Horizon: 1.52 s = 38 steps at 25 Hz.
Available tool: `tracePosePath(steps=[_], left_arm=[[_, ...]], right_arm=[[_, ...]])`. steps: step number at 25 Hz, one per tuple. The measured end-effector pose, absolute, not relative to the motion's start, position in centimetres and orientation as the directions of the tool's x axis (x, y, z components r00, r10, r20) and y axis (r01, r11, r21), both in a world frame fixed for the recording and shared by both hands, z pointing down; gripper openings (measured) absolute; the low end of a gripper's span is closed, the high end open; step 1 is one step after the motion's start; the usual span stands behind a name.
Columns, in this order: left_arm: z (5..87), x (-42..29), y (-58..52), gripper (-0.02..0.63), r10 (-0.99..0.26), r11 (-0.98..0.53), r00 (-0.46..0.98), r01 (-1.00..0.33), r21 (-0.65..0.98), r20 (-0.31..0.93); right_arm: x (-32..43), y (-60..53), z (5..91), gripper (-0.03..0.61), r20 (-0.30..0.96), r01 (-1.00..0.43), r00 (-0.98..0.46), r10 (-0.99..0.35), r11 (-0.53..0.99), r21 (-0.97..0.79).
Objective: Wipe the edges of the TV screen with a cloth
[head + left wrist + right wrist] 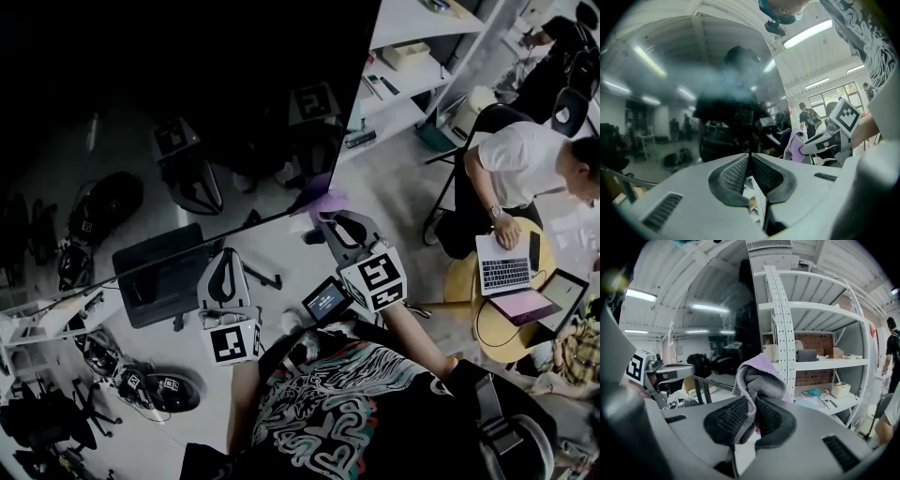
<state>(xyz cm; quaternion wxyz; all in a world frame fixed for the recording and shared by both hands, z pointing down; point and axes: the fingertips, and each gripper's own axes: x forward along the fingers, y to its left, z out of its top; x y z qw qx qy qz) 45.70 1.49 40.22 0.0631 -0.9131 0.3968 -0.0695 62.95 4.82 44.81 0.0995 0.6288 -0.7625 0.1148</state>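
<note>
Dragging that cloth (325,202) along the edge looks like where it could go wrong. The right gripper (336,223) has only a fold of it nipped between its jaws, with the rest bunched up loose past the tips. I'd guess a bit of friction could tug it free or roll it over. If the wad flattens, the hard jaw tips might meet the screen (187,94) instead of the fabric and leave a mark. The shelf (820,364) upright stands just beside the screen's right edge in the right gripper view. A run up that side leaves little room, and the gripper could knock against the metal. Nothing is steadying the screen either, so a firm push could rock it, I'd think.

As for where things are, the cloth sits clamped in the right gripper, sticking out beyond the jaws. From the head view it is right at the screen's lower right corner. Whether it's actually touching the edge I can't tell. The left gripper (225,267) hangs below the bottom edge, further left and apart from the cloth, its jaws closed together on nothing
</note>
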Motion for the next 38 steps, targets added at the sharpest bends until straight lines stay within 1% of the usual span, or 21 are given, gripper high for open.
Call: tracePosePath(steps=[14,38], left_arm=[[40.7,44.8,1.3,0.026,-0.756,-0.653,0.648,-0.742,-0.15,0.09],[40.4,44.4,1.7,0.026,-0.781,-0.624,0.619,-0.765,-0.16,0.085]], right_arm=[[62.4,4.5,44.5,0.071,0.286,-0.973,-0.233,-0.929,0.226,-0.057],[60.8,3.9,44.4,0.071,0.274,-0.951,-0.308,-0.911,0.305,-0.056]])
